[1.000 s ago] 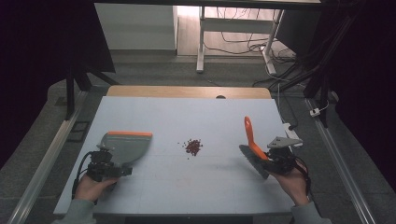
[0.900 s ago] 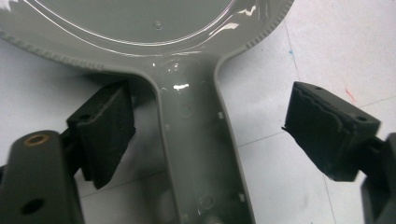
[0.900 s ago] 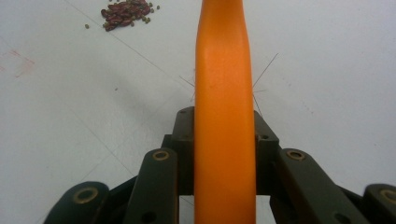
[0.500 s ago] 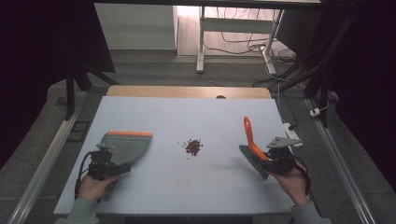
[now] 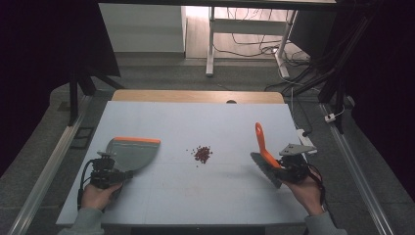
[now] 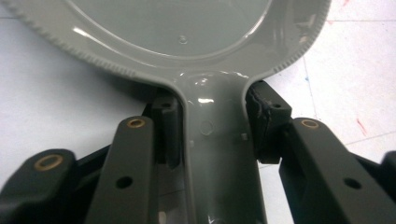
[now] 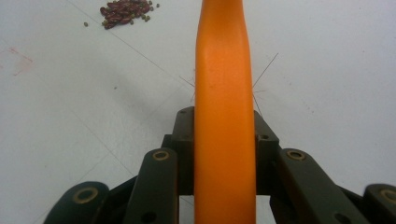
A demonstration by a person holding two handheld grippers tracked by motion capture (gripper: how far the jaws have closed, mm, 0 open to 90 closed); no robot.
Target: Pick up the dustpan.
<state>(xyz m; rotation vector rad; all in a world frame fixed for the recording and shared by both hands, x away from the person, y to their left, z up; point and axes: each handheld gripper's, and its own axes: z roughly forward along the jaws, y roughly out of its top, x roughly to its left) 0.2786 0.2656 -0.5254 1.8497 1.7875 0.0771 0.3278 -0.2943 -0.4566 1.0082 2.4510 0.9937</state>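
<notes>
Change: the left gripper [image 6: 210, 126] has just been closing its jaws, and they now clamp the handle of the grey plastic dustpan with an orange lip [image 5: 131, 152].
Meaning: both tools look gripped, so sweeping can likely begin.
Right gripper [image 7: 224, 126]: clamped on the orange-handled brush [image 5: 263, 147].
Pile: small red beans [image 5: 201, 153] lie mid-table between the tools.
Hands: both low, near the table's front edge.

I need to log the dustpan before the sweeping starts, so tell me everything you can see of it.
The dustpan is grey, glossy plastic by its look, with an orange strip along its front edge. It lies flat on the pale table at the left, mouth pointing away from the person, and looks empty. A toothed ridge runs along its rear rim. The left gripper is shut on its short grey handle. The small heap of red beans lies apart, to its right.
</notes>
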